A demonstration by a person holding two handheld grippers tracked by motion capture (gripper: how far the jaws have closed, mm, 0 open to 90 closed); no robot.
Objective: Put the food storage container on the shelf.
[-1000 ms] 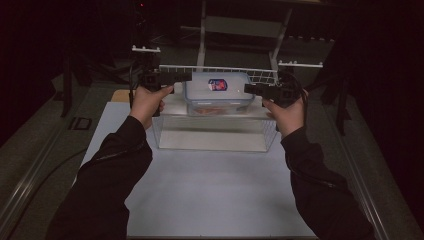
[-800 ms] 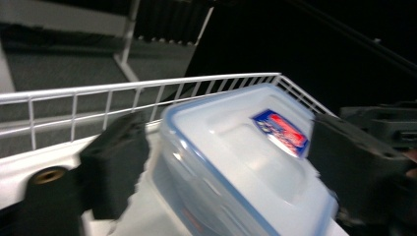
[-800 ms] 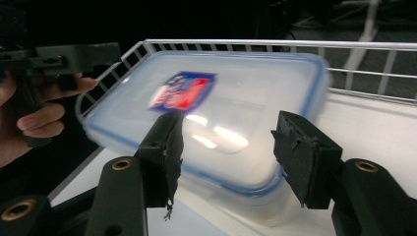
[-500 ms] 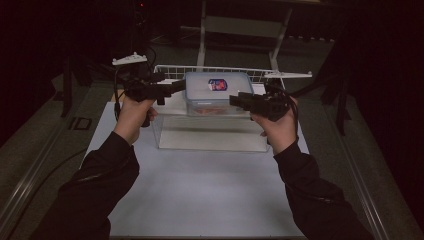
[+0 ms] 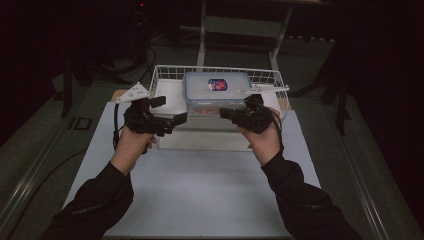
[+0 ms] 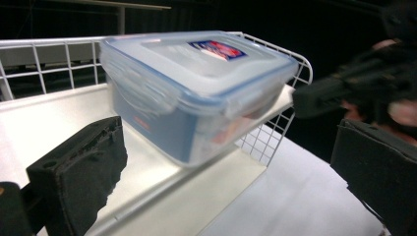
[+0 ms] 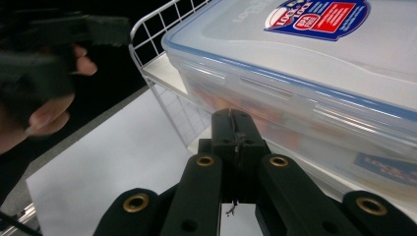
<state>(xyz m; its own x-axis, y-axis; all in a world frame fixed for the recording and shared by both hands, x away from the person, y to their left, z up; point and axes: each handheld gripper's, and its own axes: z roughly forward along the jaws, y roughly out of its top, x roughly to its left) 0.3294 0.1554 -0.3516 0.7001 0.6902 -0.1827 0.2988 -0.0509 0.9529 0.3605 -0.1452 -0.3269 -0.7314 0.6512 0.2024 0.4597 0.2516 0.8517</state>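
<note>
The lidded container (image 5: pixel 216 91) sat in the wire basket (image 5: pixel 159 76). My left gripper (image 5: pixel 175 120) was spread; my right gripper (image 5: pixel 223 113) pressed together, empty. I'd approach its sides evenly.

A blue and red brand sticker (image 7: pixel 317 15) is borne on the lid of the clear plastic food box (image 7: pixel 314 88); "LOCK LOCK" can be read on it. Fainter embossed lettering beside it and a blue side label (image 7: pixel 388 169) cannot be read.
</note>
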